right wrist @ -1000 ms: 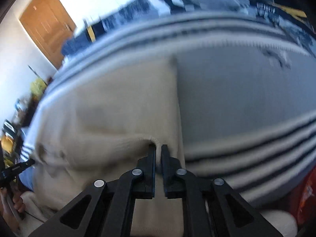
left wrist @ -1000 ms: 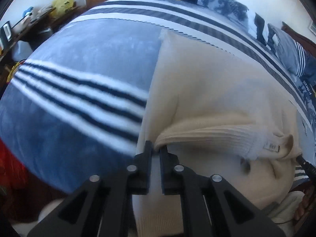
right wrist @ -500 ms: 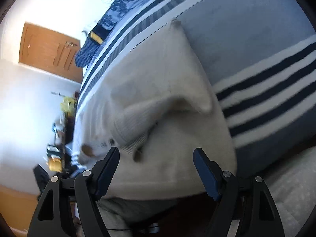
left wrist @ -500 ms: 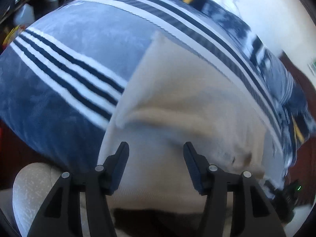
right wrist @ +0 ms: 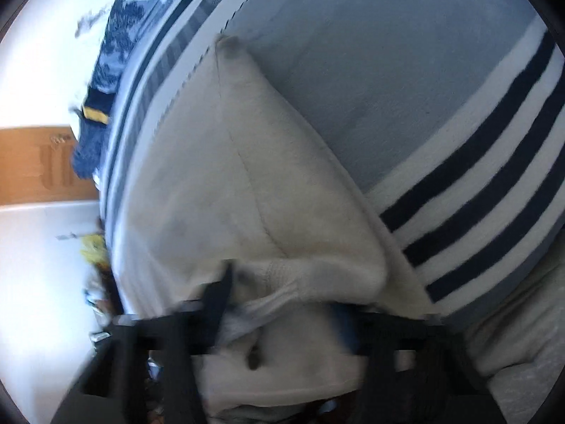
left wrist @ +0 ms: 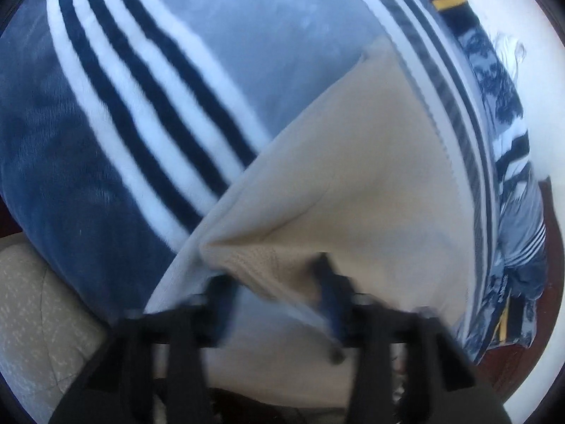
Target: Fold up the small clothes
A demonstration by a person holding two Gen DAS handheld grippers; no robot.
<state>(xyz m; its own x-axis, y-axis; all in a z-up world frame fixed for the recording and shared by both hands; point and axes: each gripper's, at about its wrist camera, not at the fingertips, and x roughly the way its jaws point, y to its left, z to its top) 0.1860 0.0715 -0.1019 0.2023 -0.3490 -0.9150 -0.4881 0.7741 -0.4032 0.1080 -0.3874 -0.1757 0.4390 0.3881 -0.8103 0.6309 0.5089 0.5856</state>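
**Both grips released, both claws coming back onto the folded edge**

Since a second ago your cream sweater [left wrist: 353, 162] has been let go and approached afresh: both claws were then pinched on its ribbed hem, half a second ago they stood wide above it, and now both have dropped and rolled onto the cloth. Your left gripper [left wrist: 273, 282] has just been closing; its jaws stand at a middling gap with a raised fold of knit between them, but blur hides whether the pads press yet. Your right gripper [right wrist: 282, 293] has likewise just been closing, straddling the ribbed fold [right wrist: 317, 275], and there too I cannot tell whether it bites.

By my reading, one fold is laid and you are regrasping for the next.

The sweater lies flat on the striped blue blanket [left wrist: 141, 106], its far corner pointing away toward the grey border stripes [left wrist: 455, 123]. Its near folded edge sits right at both claws' tips, so you need no further reach, only a firm close.

Beyond the bed, the right view shows a wooden door [right wrist: 35, 162].
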